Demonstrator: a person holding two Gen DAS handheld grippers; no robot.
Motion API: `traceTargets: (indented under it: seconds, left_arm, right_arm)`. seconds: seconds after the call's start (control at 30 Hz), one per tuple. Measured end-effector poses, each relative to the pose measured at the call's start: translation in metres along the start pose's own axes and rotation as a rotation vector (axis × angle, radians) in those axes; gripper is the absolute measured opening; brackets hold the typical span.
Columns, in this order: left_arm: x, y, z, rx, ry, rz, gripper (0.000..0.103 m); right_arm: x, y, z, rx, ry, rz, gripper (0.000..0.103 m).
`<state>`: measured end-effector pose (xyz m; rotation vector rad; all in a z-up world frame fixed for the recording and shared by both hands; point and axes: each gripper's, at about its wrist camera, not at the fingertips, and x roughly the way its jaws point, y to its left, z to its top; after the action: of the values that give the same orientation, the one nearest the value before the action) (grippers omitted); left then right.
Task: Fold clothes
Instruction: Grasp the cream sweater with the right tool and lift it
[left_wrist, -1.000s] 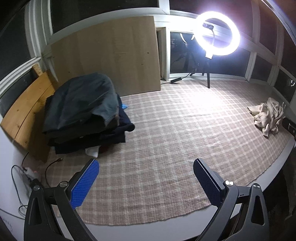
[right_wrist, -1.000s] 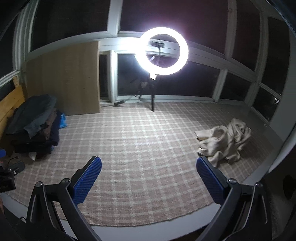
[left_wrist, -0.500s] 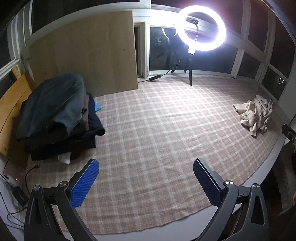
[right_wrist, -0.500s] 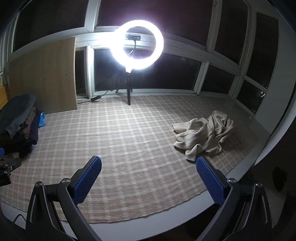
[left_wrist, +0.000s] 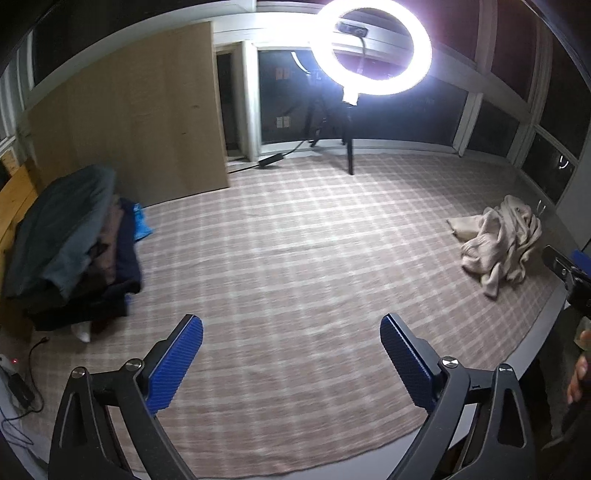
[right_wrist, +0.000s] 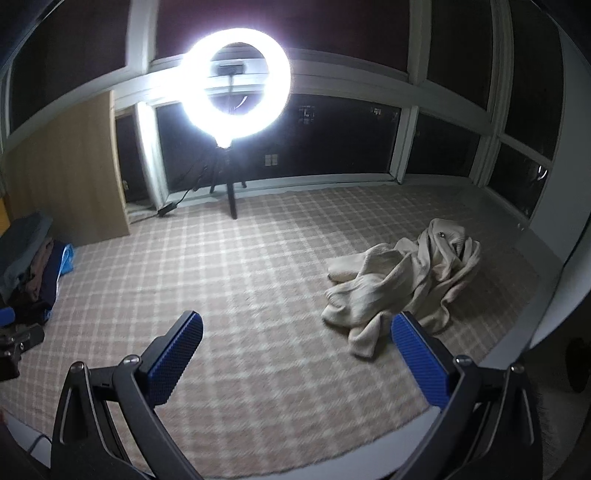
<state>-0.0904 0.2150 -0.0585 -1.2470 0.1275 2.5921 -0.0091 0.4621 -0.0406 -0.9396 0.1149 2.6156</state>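
Left wrist view shows a big checked rug (left_wrist: 295, 258) that covers most of the floor. Dark windows (left_wrist: 406, 107) go round the far side of the room. 1 bright ring light (left_wrist: 371, 48) stands on a tripod at the back of the rug, with a cord on the floor next to it. 1 tall wood board (left_wrist: 129, 118) leans on the far wall at the left.

1 pile of dark clothes (left_wrist: 74, 251) sits at the left edge of the rug, in front of that board. A bit of blue cloth pokes out of the pile. Some wires (left_wrist: 22, 387) lie on the bare floor near the pile.

1 cream top (right_wrist: 406, 277) lies in a crumpled heap on the right side of the rug. It is well apart from the dark pile. Nothing sits on it or in front of it.

My left tongs (left_wrist: 291, 350) are apart, and they have just been closing a little, with only rug between them. My right tongs (right_wrist: 295, 347) are apart too and hold nothing. In the right wrist view the cream top is just past the right finger, near it, and I cannot tell if they touch. My right tongs also peek in at the right edge of the left wrist view.
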Motion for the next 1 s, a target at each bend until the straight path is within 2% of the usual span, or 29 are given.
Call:
traceTargets:
  seconds: [0.13, 0.23, 0.37, 0.53, 0.67, 0.87, 1.0]
  left_arm:
    - [0.015, -0.040, 0.027, -0.012, 0.016, -0.039, 0.096]
    - [0.023, -0.078, 0.052, 0.037, 0.013, -0.067, 0.096]
    - [0.038, -0.147, 0.088, 0.139, -0.026, -0.092, 0.097]
    - [0.071, -0.239, 0.117, 0.263, -0.012, -0.153, 0.097]
    - [0.108, -0.317, 0.127, 0.339, 0.056, -0.257, 0.097]
    - [0.153, -0.405, 0.125, 0.451, 0.159, -0.334, 0.097]
    - [0.169, -0.431, 0.122, 0.512, 0.181, -0.344, 0.097]
  right_arm:
    - [0.024, -0.045, 0.016, 0.027, -0.052, 0.070, 0.103]
    - [0.044, -0.082, 0.028, 0.040, -0.034, 0.077, 0.103]
    - [0.073, -0.143, 0.042, 0.022, -0.012, -0.025, 0.103]
    - [0.105, -0.236, 0.050, 0.062, 0.019, -0.182, 0.103]
    - [0.133, -0.293, 0.053, 0.093, 0.068, -0.247, 0.103]
    - [0.194, -0.348, 0.054, 0.150, 0.162, -0.223, 0.103]
    - [0.238, -0.370, 0.047, 0.199, 0.210, -0.197, 0.103]
